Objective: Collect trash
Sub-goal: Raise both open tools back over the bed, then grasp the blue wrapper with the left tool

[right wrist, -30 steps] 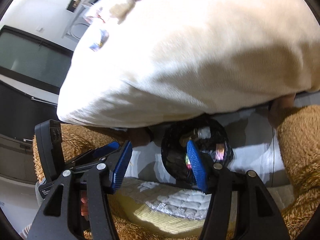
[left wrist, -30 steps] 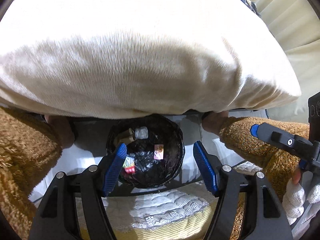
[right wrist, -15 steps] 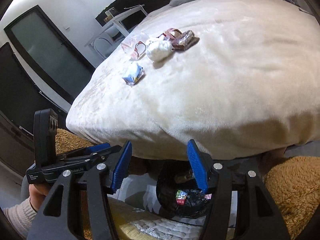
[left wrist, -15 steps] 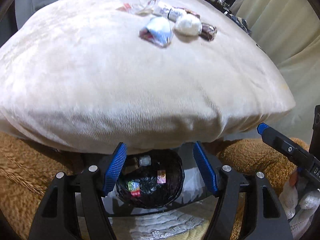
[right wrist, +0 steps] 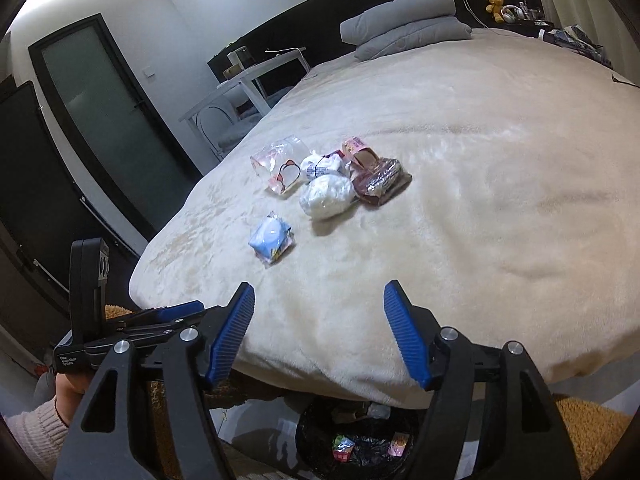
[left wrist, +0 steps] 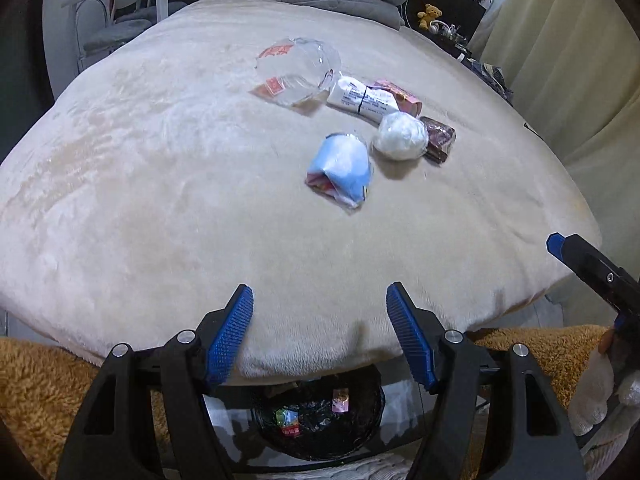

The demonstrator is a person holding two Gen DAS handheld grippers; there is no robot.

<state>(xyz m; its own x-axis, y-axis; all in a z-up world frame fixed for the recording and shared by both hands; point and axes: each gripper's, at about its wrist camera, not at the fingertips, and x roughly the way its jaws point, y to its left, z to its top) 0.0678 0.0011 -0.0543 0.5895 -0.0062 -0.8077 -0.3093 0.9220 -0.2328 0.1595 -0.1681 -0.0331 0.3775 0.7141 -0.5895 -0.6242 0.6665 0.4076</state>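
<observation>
Bed (left wrist: 200, 208) under cream blanket, trash pile (left wrist: 360, 112) resting mid-top. Black bin (right wrist: 360, 444) on floor below bed edge, wrappers inside. Left gripper (left wrist: 320, 340) jaws released, empty; right gripper (right wrist: 320, 336) jaws opening, nothing between.

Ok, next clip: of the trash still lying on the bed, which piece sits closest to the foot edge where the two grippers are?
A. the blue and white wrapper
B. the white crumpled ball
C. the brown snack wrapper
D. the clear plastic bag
A: in both wrist views the blue and white wrapper lies nearer the bed edge than the clear plastic bag, white crumpled ball or brown snack wrapper.
</observation>
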